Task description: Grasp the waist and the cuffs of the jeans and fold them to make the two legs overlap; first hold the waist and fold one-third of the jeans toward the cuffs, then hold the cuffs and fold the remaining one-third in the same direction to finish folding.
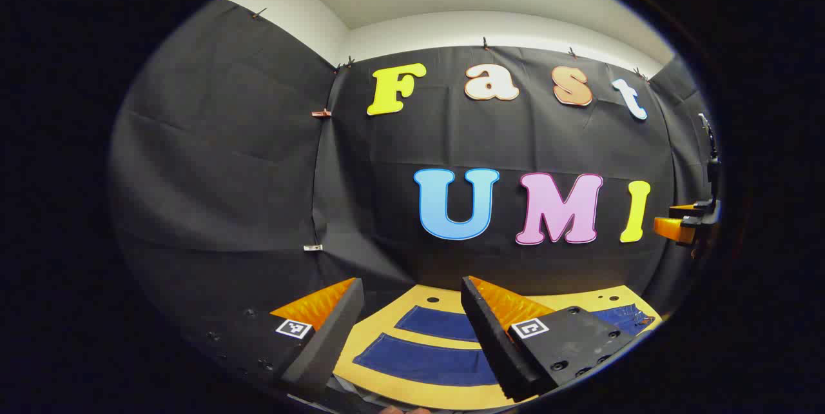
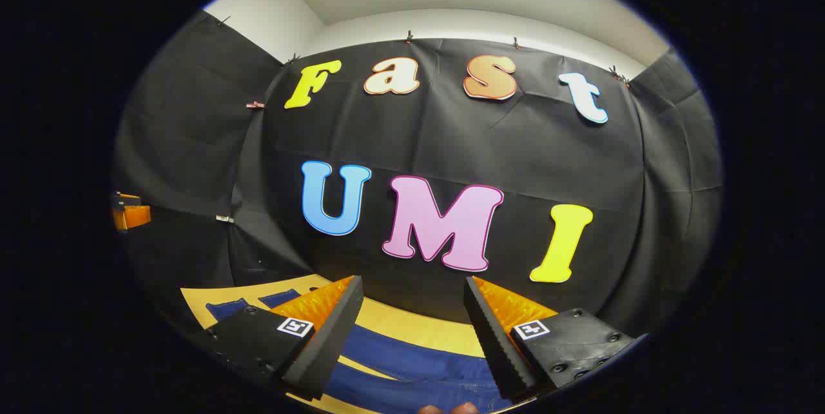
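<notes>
Dark blue jeans lie flat on a yellow table. In the left gripper view the two legs point(image 1: 428, 362) run side by side below my left gripper point(image 1: 412, 288), which hangs open above them with nothing between its fingers. In the right gripper view the jeans point(image 2: 412, 362) spread under my right gripper point(image 2: 412, 285), also open and held above the cloth. The other gripper shows at the far right edge point(image 1: 683, 224) in the left gripper view, and at the far left edge point(image 2: 129, 211) in the right gripper view.
The yellow table point(image 1: 445, 295) ends at the black cloth wall close behind it. A strip of table point(image 2: 419, 330) shows between the jeans and the wall. Fingertips of a hand point(image 2: 448, 409) peek in at the bottom.
</notes>
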A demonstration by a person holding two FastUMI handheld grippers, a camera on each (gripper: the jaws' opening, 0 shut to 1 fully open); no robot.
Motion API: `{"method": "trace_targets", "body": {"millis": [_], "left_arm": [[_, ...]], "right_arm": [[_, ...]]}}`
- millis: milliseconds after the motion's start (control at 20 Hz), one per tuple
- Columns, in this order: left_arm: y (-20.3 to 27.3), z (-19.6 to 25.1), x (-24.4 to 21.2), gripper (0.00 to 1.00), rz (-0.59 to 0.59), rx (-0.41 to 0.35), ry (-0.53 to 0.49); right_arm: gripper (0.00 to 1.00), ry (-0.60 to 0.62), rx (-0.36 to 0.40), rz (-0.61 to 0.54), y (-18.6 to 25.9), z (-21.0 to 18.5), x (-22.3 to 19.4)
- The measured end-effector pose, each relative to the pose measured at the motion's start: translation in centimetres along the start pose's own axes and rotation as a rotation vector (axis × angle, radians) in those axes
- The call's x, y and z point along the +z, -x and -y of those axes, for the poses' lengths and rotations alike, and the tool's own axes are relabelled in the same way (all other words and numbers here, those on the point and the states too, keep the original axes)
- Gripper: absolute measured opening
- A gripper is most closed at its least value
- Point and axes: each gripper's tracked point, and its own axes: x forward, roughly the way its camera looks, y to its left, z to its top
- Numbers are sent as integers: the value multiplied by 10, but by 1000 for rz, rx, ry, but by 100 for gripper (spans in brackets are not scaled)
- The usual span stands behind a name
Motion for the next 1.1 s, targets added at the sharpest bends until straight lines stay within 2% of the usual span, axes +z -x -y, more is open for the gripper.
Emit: {"method": "trace_targets", "body": {"millis": [600,1100], "left_arm": [[-7,0,3,96,16,8,-5],[-8,-2,3,96,11,5,5]], "right_arm": [[97,-13,37,-11,-17,-11,-4],[96,-18,26,-21,-14,-7,-2]]}}
